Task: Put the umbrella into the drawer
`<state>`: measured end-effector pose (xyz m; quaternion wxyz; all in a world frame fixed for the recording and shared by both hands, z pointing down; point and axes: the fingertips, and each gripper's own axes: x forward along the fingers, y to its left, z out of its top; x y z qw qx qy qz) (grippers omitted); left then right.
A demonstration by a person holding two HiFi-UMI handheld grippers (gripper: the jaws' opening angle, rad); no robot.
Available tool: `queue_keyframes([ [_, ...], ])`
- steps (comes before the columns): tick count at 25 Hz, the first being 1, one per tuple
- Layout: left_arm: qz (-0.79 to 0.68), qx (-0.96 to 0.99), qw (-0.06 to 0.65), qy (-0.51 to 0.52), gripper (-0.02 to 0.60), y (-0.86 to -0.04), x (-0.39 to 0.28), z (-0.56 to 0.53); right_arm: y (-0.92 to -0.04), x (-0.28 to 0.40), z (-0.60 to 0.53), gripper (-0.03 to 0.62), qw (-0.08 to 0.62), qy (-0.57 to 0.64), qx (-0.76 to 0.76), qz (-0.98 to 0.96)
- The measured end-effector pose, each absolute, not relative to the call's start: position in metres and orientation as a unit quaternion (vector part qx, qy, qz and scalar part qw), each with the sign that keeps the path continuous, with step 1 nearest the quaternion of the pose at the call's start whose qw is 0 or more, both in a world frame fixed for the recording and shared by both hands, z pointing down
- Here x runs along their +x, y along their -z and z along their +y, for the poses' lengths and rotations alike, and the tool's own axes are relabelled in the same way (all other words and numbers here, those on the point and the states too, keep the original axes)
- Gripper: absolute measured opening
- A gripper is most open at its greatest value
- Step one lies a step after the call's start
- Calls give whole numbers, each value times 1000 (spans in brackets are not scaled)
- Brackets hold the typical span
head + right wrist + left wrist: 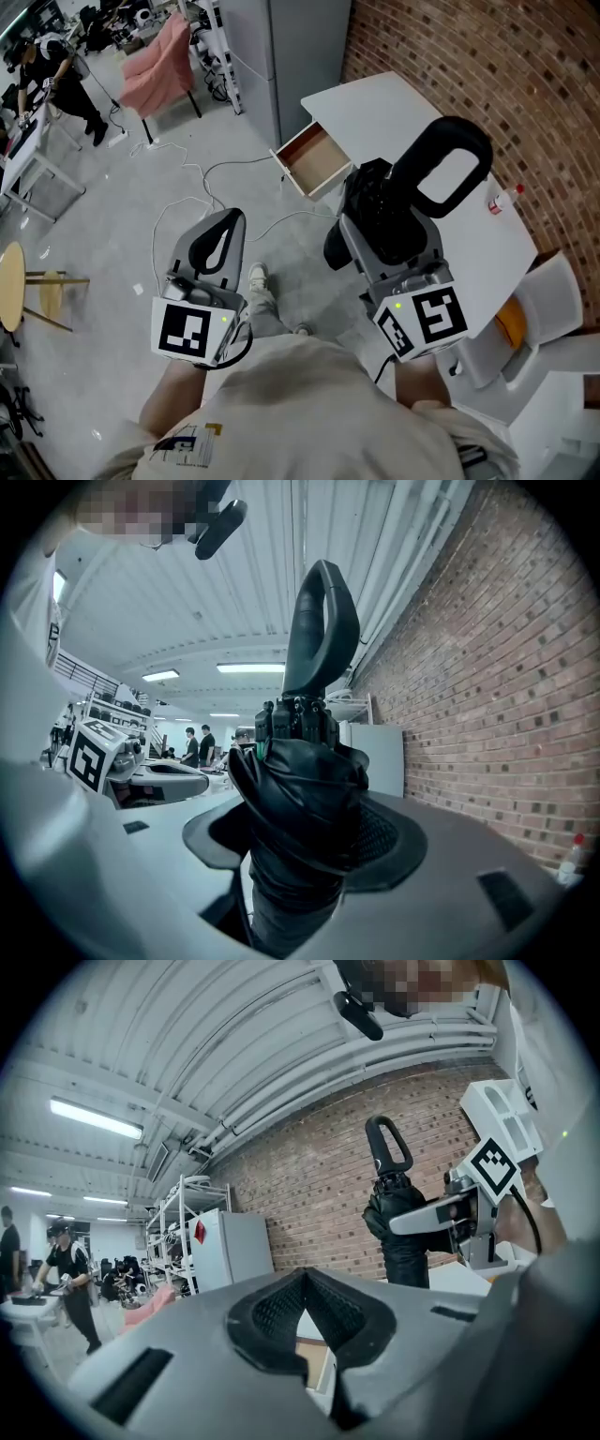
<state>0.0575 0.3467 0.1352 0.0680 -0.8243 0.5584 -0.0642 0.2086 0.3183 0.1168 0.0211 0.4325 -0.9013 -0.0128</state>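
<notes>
A folded black umbrella (pixel 382 214) stands upright between the jaws of my right gripper (pixel 373 223), which is shut on its bundled fabric; the looped handle (pixel 452 167) points up. The right gripper view shows the umbrella (pixel 302 803) filling the jaws, with its handle (pixel 323 625) above. The wooden drawer (pixel 314 157) hangs open from the white table's left side, ahead of the umbrella and apart from it. My left gripper (pixel 232 221) is lower left over the floor, shut with nothing in it; its pads (pixel 281 1312) meet at the tip. In the left gripper view the umbrella (pixel 401 1232) is at the right.
The white table (pixel 394 108) runs along a brick wall (pixel 525 75), with a small spray bottle (pixel 502 199) on it. A grey cabinet (pixel 281 56) stands behind the drawer. Cables (pixel 202 178) cross the floor. There is a pink-draped chair (pixel 159 58) far left and a white chair (pixel 539 314) at right.
</notes>
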Motion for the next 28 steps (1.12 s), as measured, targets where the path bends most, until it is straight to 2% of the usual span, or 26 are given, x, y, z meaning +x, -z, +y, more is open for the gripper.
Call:
queue_keyframes([
  [28,507,-858,39,68,8,-177,-13,150,-177,130,129,262,88,-22,469,-878],
])
